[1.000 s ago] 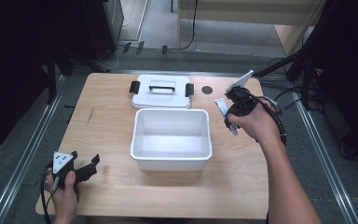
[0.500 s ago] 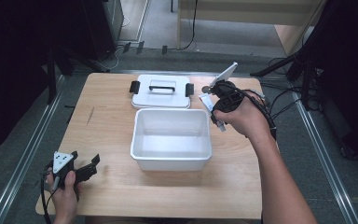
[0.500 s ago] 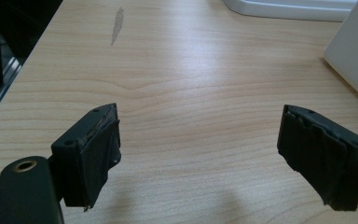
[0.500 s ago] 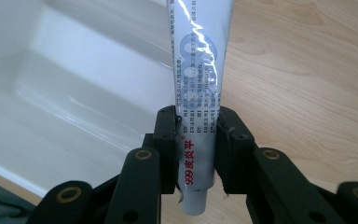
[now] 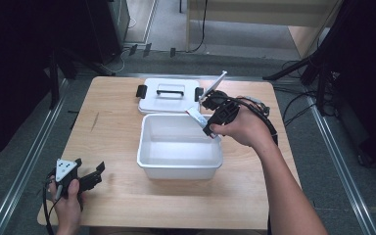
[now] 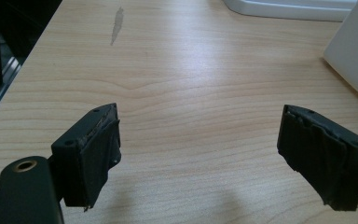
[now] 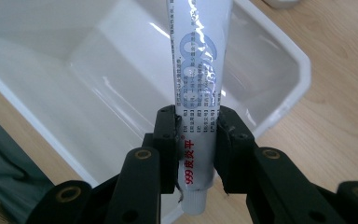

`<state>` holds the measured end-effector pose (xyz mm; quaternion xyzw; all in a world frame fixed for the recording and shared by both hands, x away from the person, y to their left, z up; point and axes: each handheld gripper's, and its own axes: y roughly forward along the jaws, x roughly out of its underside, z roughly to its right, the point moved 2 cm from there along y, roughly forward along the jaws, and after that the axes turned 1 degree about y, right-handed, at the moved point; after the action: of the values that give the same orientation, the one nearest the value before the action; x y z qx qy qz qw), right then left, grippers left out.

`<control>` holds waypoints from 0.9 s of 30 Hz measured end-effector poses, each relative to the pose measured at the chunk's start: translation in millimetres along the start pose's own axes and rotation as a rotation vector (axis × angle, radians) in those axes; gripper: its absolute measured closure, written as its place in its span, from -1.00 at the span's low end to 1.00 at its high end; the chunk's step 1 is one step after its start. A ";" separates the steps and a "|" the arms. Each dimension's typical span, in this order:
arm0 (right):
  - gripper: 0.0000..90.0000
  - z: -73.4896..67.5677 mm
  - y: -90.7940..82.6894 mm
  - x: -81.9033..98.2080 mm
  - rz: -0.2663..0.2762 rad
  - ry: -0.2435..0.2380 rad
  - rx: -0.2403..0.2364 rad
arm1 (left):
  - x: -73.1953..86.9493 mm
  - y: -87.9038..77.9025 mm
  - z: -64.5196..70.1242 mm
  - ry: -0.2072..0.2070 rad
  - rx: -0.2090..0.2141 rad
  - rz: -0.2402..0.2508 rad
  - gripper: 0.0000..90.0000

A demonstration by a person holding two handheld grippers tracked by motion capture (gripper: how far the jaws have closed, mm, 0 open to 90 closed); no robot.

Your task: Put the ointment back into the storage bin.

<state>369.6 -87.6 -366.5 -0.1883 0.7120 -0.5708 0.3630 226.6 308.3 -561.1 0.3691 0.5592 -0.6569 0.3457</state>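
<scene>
right gripper view shows the right gripper (image 7: 196, 135) clenched on a printed tube (image 7: 196, 70) above the white bin (image 7: 303, 70); left gripper (image 6: 200, 154) released at the wooden table's (image 5: 112, 122) seven o'clock.

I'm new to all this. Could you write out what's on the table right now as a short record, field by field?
Table: pale wooden table
Container: white plastic bin, open, nothing visible inside
Lid: white lid with black handle and clips, flat on the table behind the bin
Held item: white ointment tube with blue and red print
Right gripper: shut on the tube, over the bin's far right corner
Left gripper: open, jaws wide apart, nothing between them, near the table's front left corner
</scene>
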 end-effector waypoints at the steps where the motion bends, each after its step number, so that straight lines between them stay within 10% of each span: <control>1: 0.62 -2.9 1.4 0.2 -0.002 -0.023 -0.004 | 0.0 0.0 0.0 -0.001 0.000 0.000 -0.69; 14: 0.62 -14.8 20.0 9.1 -0.013 -0.415 -0.016 | 0.0 0.0 0.0 0.000 0.001 0.000 -0.69; 27: 0.62 -17.2 38.4 16.0 -0.051 -0.501 -0.026 | 0.0 0.2 0.0 -0.001 0.001 0.002 -0.69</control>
<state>352.0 -76.2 -406.3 -0.3465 0.6020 -0.5063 0.5111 226.7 308.2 -561.3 0.3694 0.5583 -0.6570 0.3467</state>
